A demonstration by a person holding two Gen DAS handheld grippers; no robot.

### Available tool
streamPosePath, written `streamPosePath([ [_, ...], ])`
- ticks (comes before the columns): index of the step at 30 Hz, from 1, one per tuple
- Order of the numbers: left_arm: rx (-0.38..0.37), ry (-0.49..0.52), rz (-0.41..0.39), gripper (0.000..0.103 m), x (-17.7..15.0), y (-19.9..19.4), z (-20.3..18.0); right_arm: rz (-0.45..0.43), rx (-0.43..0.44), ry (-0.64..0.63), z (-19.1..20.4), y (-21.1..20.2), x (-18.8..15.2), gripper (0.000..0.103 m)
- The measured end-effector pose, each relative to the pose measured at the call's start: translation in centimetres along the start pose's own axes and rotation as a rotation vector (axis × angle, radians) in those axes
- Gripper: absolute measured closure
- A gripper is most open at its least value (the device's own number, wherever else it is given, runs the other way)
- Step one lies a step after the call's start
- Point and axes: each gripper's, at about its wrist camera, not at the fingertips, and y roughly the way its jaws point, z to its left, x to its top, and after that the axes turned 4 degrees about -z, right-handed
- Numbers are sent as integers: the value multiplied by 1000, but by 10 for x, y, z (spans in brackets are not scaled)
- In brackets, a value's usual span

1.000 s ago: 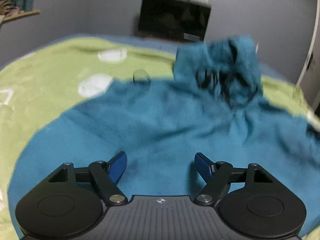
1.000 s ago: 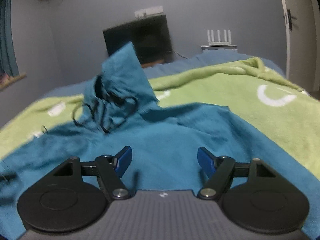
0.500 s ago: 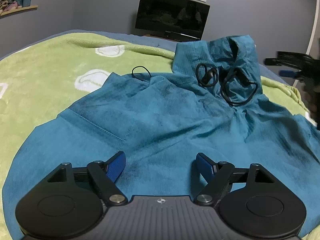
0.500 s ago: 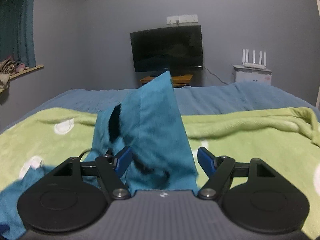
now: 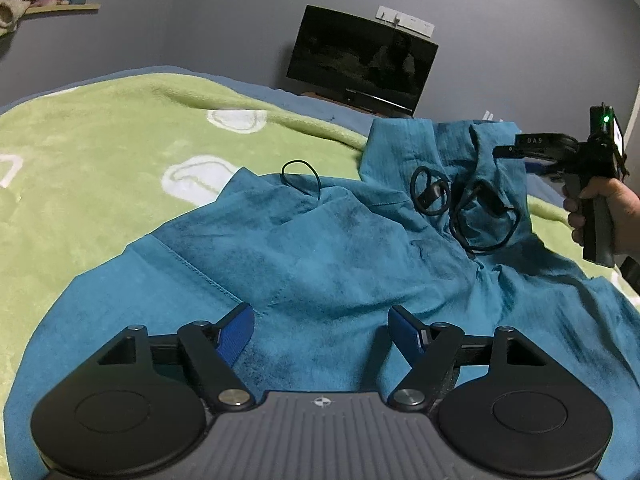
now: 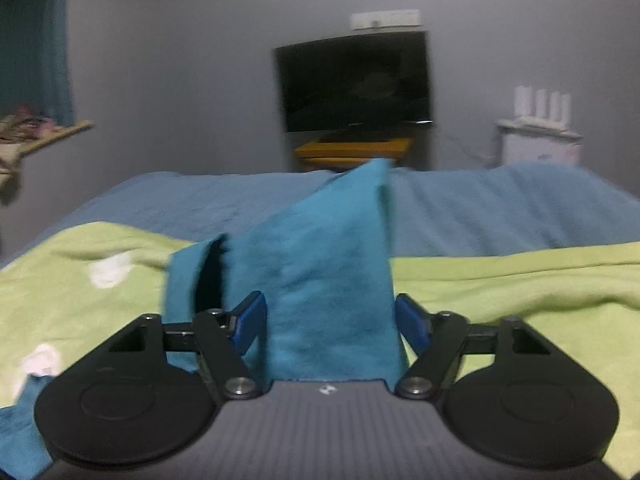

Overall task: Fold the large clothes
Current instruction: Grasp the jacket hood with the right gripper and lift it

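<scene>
A large teal hoodie lies spread on a green blanket, its hood toward the far end, black drawstrings looped on it. My left gripper is open and empty, low over the hoodie's body. My right gripper is open with the hood standing between its blue fingers, not clamped. In the left wrist view the right gripper is at the hood's right edge, held by a hand.
The green blanket covers a bed with a blue sheet at its far end. A dark TV on a stand and a white router stand by the grey wall. A shelf is at upper left.
My right gripper has moved forward over the hoodie's body up to the hood, which now sits between its fingers. My left gripper has stayed roughly in place, still open.
</scene>
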Motion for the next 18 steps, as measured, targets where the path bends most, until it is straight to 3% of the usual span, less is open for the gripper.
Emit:
streamPosePath([
  [2,2,6,1,28,0,0,-1,-6,20,36,-4,-7,-2,97],
  [3,1,5,0,28,0,0,-1,-24,43,46,-6,-14,-4,100],
  [12,15,15,0,29,-2,-4,-1,-156,71,-119,28,-133,-50,103],
  [18,49,16,-9,31,-3,-19,2,-128,53,-176,52,-211,-109,103],
])
